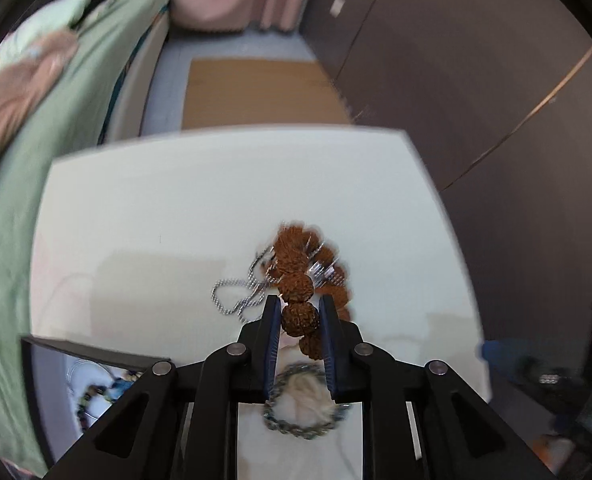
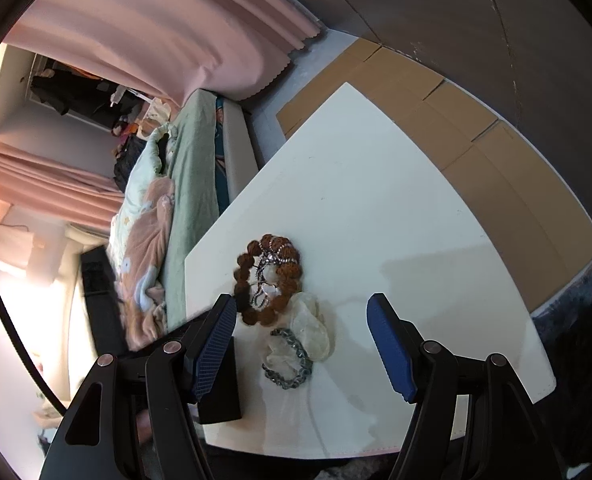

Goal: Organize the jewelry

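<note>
My left gripper (image 1: 299,308) is shut on a brown bead bracelet (image 1: 296,280), pinching one bead between its blue pads above the white table (image 1: 176,208). A silver chain (image 1: 236,296) hangs tangled with the beads. Below the fingers lies a grey-green bead bracelet (image 1: 296,430) around a cream scrunchie (image 1: 304,392). In the right wrist view the brown bracelet (image 2: 248,264) lies on the table (image 2: 396,220) with the silver chain (image 2: 266,276) inside it, next to the cream scrunchie (image 2: 312,320) and the grey bracelet (image 2: 292,364). My right gripper (image 2: 300,312) is open and empty above them.
An open black box with bead bracelets inside (image 1: 96,384) stands at the table's left front corner; it also shows in the right wrist view (image 2: 220,392). A bed with green bedding (image 1: 56,120) runs along the left. Cardboard (image 2: 456,120) lies on the floor beyond the table.
</note>
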{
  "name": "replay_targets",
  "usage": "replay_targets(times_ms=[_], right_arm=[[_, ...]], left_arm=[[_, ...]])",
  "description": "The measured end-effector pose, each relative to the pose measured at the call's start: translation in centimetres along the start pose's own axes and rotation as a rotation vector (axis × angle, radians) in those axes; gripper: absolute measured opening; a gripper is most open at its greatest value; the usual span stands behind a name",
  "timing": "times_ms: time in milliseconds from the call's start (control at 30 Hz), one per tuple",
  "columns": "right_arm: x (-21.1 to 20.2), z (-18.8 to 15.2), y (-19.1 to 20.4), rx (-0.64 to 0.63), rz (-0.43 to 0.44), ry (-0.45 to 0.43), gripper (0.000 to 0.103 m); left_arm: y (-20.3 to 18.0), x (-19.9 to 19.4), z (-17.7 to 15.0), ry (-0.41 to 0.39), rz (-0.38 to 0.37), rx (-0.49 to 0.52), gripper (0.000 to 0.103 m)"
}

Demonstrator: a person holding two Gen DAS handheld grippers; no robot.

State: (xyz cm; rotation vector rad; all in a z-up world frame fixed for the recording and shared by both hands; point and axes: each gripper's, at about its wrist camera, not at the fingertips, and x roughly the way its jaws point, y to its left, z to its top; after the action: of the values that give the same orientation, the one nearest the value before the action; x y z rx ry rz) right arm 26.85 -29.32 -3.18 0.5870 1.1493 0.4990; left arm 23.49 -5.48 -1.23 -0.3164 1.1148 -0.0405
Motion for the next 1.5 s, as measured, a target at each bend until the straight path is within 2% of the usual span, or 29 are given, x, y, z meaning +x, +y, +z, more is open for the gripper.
replay_targets(times_ms=[167,567,767,1000,1300,1333,1367,1400,1433,1467,1500], right_arm=[[0.0,0.1,-0.2,0.010,0.000,-0.003,0.068],[0.6,0.0,0.1,0.001,-0.007,0.007,0.068],[3.0,-0.8,2.7,-0.033,0.011,0.049,0.068],[5.8,-1.8,5.8,-0.092,0.040,0.095,0.068],[7.0,-2.7,8.7,-0.137,0.098,0.028,0.068],[6.9,-2.7,8.7,-0.141,0.101,0.019,0.066],[6.8,-2.8,9.0,-0.147,0.105,-0.002,0.052],[6.8,-2.9,9.2,-0.154,0.119,-0.015,0.033],[6.9,-3.0,9.4,-0.155,0.132,-0.013,0.023],[7.0,-3.0,9.4,-0.151,0.146,-0.009,0.009],[7.2,-3.0,9.3,-0.138,0.164,-0.006,0.006]], left_arm=[[-0.5,-4.4,1.2,-0.085,-0.046,0.017,0.020],[-1.9,-11.3,1.9,-0.235,-0.101,0.079,0.020],[-2.2,-14.6,2.0,-0.304,-0.107,0.096,0.020],[-1.4,-17.6,1.6,-0.341,-0.152,0.078,0.020],[-0.2,-21.5,0.7,-0.388,-0.209,0.060,0.020],[0.1,-22.1,0.6,-0.400,-0.204,0.059,0.020],[0.3,-22.6,0.4,-0.412,-0.198,0.057,0.020],[0.6,-23.0,0.3,-0.421,-0.194,0.054,0.020],[1.1,-23.4,0.2,-0.431,-0.186,0.050,0.020],[1.6,-23.9,0.1,-0.444,-0.176,0.043,0.020],[1.9,-24.2,0.0,-0.452,-0.167,0.037,0.020]])
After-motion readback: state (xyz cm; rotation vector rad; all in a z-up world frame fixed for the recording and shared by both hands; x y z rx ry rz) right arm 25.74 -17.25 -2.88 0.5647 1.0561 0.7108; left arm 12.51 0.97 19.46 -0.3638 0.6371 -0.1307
